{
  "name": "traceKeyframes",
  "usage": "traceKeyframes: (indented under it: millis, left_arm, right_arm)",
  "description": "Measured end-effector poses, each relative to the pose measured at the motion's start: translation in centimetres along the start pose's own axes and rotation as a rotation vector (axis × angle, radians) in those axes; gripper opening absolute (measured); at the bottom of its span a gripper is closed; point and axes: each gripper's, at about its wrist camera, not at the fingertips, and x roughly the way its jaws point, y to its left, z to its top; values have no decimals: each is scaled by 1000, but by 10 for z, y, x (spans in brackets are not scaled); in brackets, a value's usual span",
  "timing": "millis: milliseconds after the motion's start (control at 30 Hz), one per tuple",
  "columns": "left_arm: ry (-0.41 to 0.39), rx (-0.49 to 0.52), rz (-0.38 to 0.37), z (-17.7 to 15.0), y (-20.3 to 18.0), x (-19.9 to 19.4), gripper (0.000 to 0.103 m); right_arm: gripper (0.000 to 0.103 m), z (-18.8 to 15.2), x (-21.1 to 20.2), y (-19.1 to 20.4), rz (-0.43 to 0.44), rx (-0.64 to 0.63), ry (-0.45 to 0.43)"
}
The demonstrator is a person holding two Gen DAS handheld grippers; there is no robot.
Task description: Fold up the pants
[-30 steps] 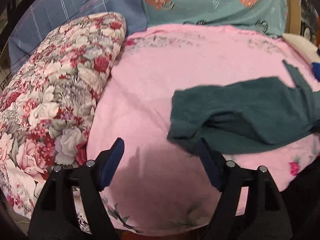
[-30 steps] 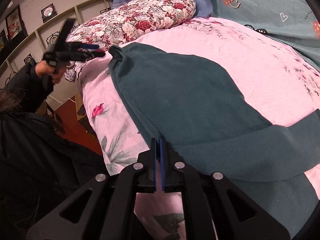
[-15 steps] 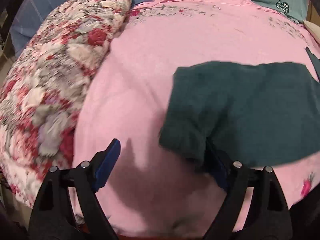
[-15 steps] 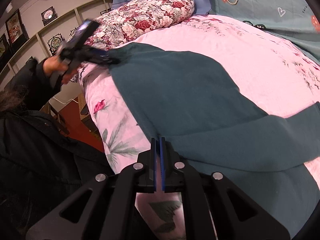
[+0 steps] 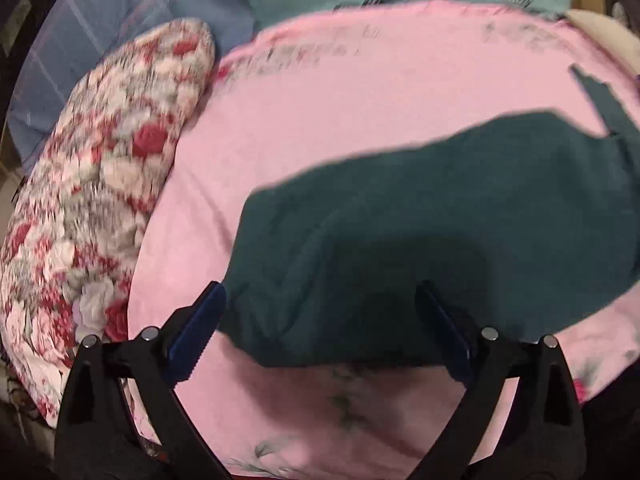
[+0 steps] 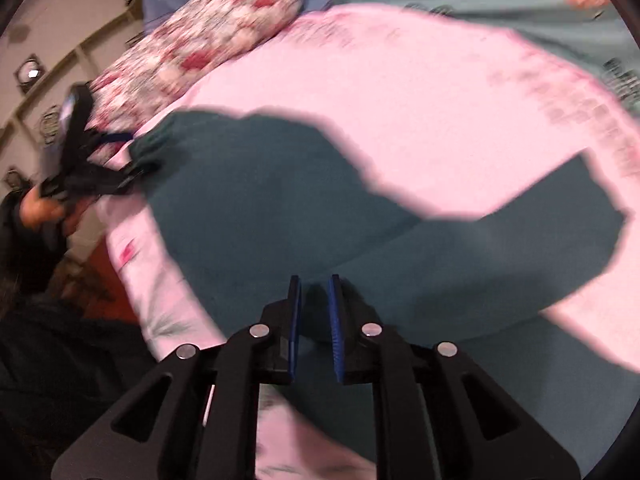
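Dark teal pants [image 5: 460, 220] sprawl across the pink bedsheet [image 5: 380, 112], open pink toward the upper frame, floral pillow [image 5: 100, 200] crowding the left edge. Since a second ago the cloth's end has slid in between the left hand-held gripper [image 5: 320, 320], jaws just opening wide, gripping nothing. Right hand-held gripper [image 6: 314, 328] has just been opening, now a narrow gap over the pants, which it was pinching.

Pink-sheeted bed [image 5: 360, 120], floral pillow [image 5: 100, 208], cream shelved wall [image 6: 60, 20]
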Motion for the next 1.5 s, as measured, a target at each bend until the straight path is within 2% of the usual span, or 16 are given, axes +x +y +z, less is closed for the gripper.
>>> traceKeyframes:
  millis: [67, 133, 167, 333, 500, 533, 600, 700, 833, 900, 1000, 1133, 1200, 1333, 1400, 1500]
  left_arm:
    - [-87, 39, -47, 11, -19, -27, 98]
    - [-157, 118, -125, 23, -55, -52, 98]
    - [-189, 163, -173, 29, -77, -62, 98]
    - [-191, 294, -376, 40, -171, -64, 98]
    - [-140, 302, -476, 38, -208, -46, 98]
    - [-121, 295, -484, 38, -210, -41, 98]
    - [-79, 278, -508, 37, -209, -29, 98]
    - [-41, 274, -531, 33, -215, -20, 98]
    - [-49, 279, -552, 31, -215, -23, 98]
    - [-56, 281, -557, 32, -217, -23, 98]
    - [-62, 280, -570, 35, -223, -24, 98]
    - [-77, 308, -586, 34, -234, -29, 98]
    - [-81, 333, -580, 34, -241, -28, 98]
    - [-78, 357, -564, 30, -244, -31, 98]
    - [-81, 365, -553, 28, -243, -33, 98]
    - [-73, 357, -543, 30, -243, -31, 98]
  right_arm:
    - [37, 21, -16, -32, -72, 91, -57]
    - [53, 47, -21, -71, -190, 183, -81]
    - [57, 59, -16, -90, -239, 226, -72]
    - [57, 92, 41, -159, -364, 423, 45]
    - [57, 100, 95, -182, -477, 436, 129]
    - [56, 100, 104, -186, -507, 435, 150]
    - [39, 92, 120, -200, -500, 450, 222]
    - [3, 91, 102, -219, -467, 459, 183]
    - [2, 79, 49, -220, -388, 460, 15]
    - [2, 66, 3, -223, -325, 483, -98]
    - [2, 37, -74, -222, -295, 500, -275]
    - [2, -41, -159, -210, -291, 550, -457]
    - [2, -97, -168, -210, -297, 623, -442]
    - [2, -186, -150, -210, -288, 761, -383]
    - [2, -204, -146, -209, -272, 797, -391]
    - [2, -202, -150, -206, -240, 811, -418]
